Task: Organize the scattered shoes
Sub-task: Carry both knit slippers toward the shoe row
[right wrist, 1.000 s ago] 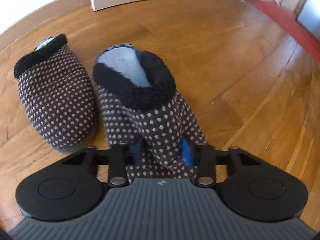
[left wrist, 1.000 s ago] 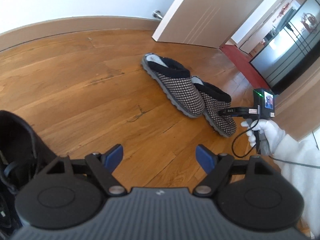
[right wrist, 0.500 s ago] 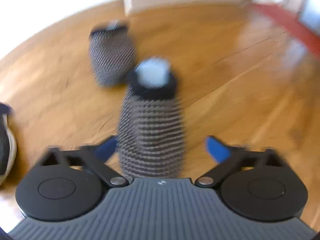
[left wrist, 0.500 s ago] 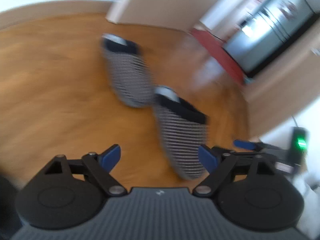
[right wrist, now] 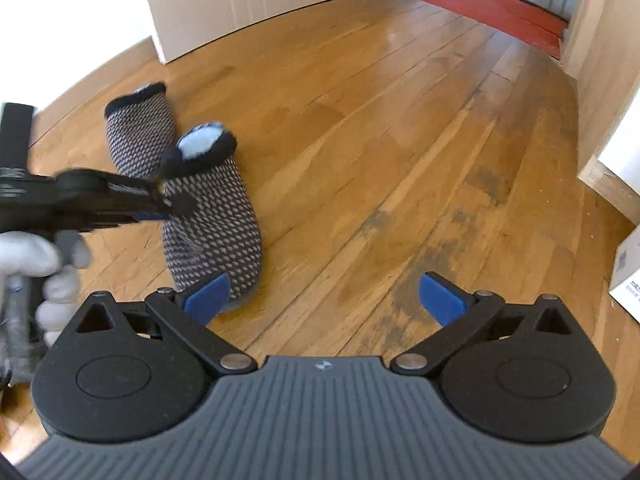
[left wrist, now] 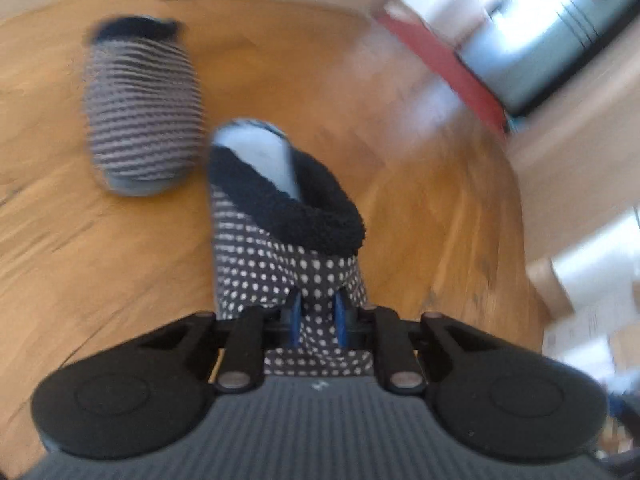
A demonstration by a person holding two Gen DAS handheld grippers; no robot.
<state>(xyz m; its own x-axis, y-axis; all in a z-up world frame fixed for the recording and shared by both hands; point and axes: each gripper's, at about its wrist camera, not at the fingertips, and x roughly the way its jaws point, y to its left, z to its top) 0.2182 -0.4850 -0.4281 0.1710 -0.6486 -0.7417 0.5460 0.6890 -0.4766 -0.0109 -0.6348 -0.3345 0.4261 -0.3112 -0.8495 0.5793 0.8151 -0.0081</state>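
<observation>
Floor (right wrist: 380,128): wood planks, warm varnish, semi-gloss sheen toward 12 o'clock, dull scuffed patches at 4 o'clock.

Near slipper (left wrist: 280,248): knitted cloth upper, dark with pale dots, matt; fleecy black collar; pale smooth insole.

Far slipper (left wrist: 140,108), at 10 o'clock of the first: same knit, blurred.

Left gripper (left wrist: 316,320): matt black plastic arms, ribbed grey housing, blue pads pinching the knit.

Right gripper (right wrist: 324,296): same plastic, smooth blue pads, 2 dull metal rivets.

Glove (right wrist: 32,264): white cloth.

Mat (right wrist: 480,4): red, matt.

Box (right wrist: 628,276): white printed cardboard.
</observation>
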